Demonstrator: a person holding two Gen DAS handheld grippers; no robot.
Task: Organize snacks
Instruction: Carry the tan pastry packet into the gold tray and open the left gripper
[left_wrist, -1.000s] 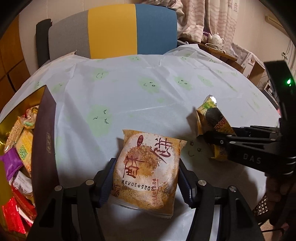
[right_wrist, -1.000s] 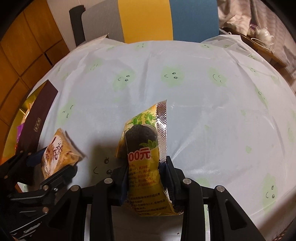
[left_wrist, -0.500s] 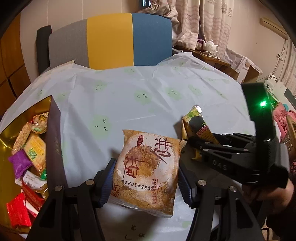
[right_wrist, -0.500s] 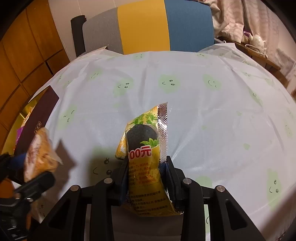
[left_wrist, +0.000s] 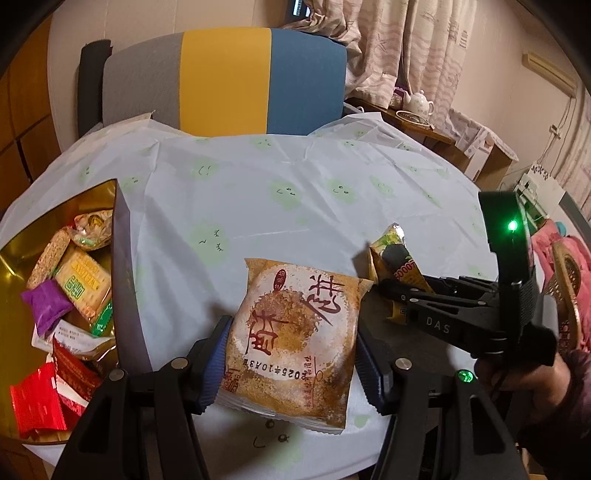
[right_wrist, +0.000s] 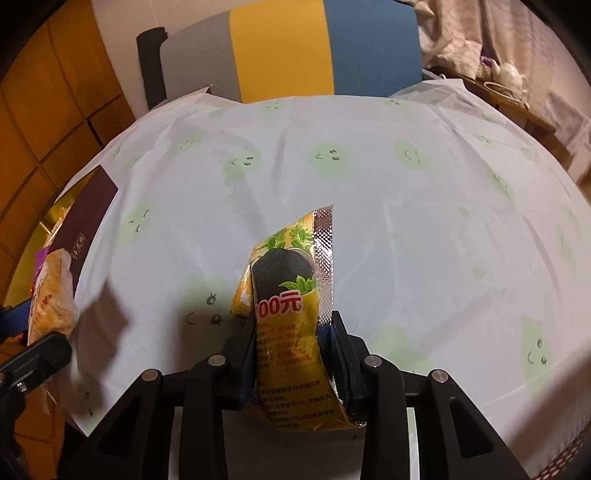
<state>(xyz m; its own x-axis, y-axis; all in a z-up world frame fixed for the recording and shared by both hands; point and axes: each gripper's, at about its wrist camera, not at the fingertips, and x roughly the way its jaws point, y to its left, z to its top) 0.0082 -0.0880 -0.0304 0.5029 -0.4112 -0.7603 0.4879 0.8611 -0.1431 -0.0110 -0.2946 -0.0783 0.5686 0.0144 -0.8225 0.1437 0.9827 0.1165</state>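
Note:
My left gripper is shut on a square orange-brown pastry packet and holds it above the table's near edge. My right gripper is shut on a narrow yellow snack packet with a dark picture on it, also lifted off the table. The right gripper shows in the left wrist view just right of the pastry packet, with the yellow packet in it. The pastry packet shows at the left edge of the right wrist view. A gold-lined box with several snacks stands at the left.
A round table under a pale cloth with green faces fills both views. A grey, yellow and blue chair stands behind it. A side table with a teapot is at the back right. A woven basket is at the far right.
Both grippers have risen and pulled back from the table, each with its packet. The left gripper now looks further into the snack box. The right gripper has moved closer to the left one.

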